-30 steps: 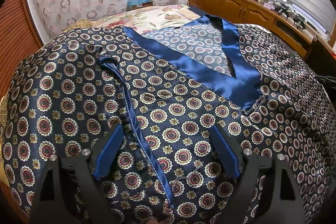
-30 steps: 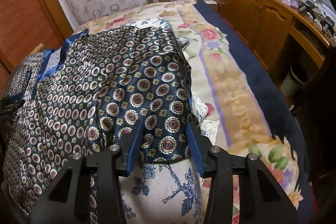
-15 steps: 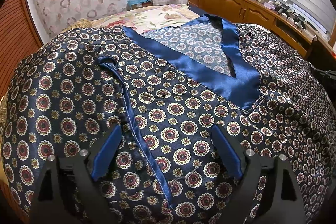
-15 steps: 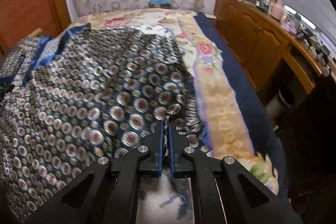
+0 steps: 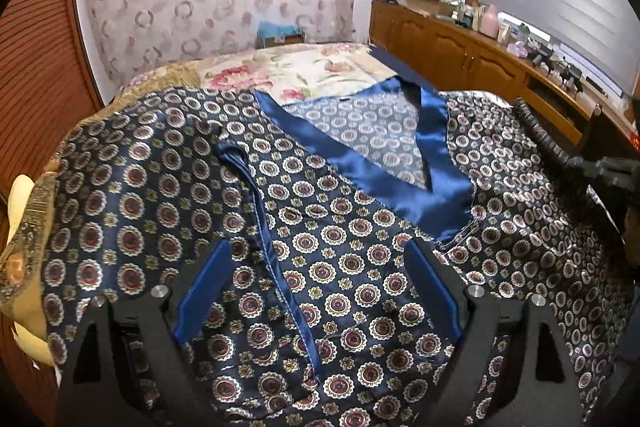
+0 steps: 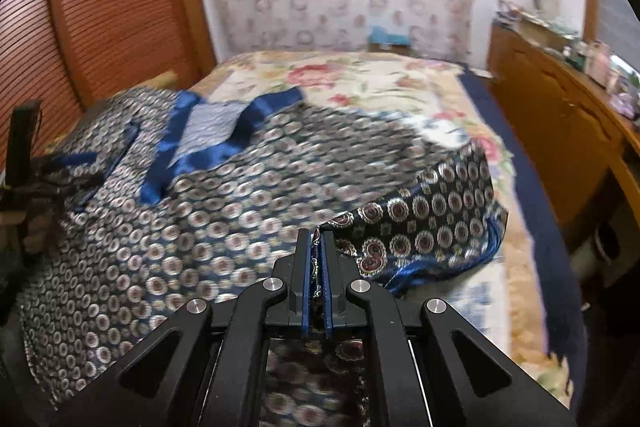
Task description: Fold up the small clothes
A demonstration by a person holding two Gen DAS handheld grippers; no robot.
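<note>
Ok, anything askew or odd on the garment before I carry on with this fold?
Nothing damaged. The patterned garment lies spread on the bed, with its right edge lifted and curled over where the right gripper pinches it; that looks like the fold itself. The left gripper is open over the fabric. The right view is blurred.

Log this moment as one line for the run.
right gripper: shut on patterned satin garment, edge lifted | left gripper: open over garment | bed: underneath

Glossy satin cloth garment (image 5: 344, 267), shiny blue trim, matt black plastic fingers (image 6: 298, 263), varnished wood cabinets (image 5: 452, 55).
</note>
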